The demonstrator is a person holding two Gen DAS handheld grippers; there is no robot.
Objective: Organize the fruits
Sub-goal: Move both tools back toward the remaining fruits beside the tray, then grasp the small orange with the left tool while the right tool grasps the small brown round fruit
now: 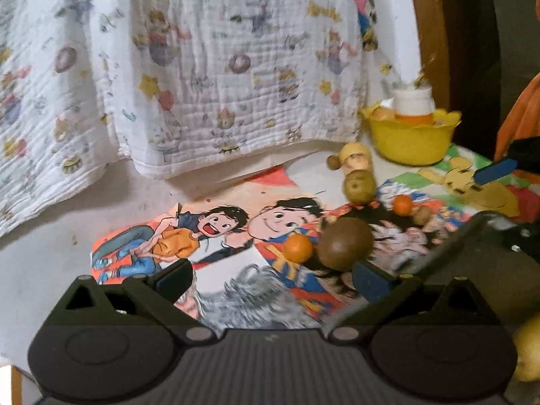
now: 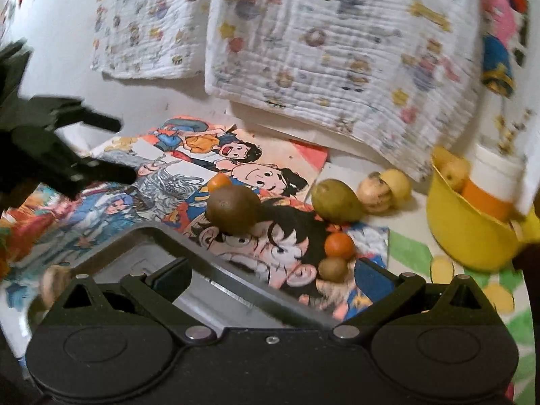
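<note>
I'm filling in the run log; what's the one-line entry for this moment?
left gripper: open, empty | right gripper: open, empty | brown fruit, pear, oranges on table | yellow bowl: right

Crinkled cloth — glossy plastic bowl

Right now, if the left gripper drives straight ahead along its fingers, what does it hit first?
Probably nothing soon. The left gripper is open, and the cartoon poster lies flat ahead. The brown round fruit and small orange sit off toward its right finger. Further on hangs the printed cloth; depth is unclear.
</note>
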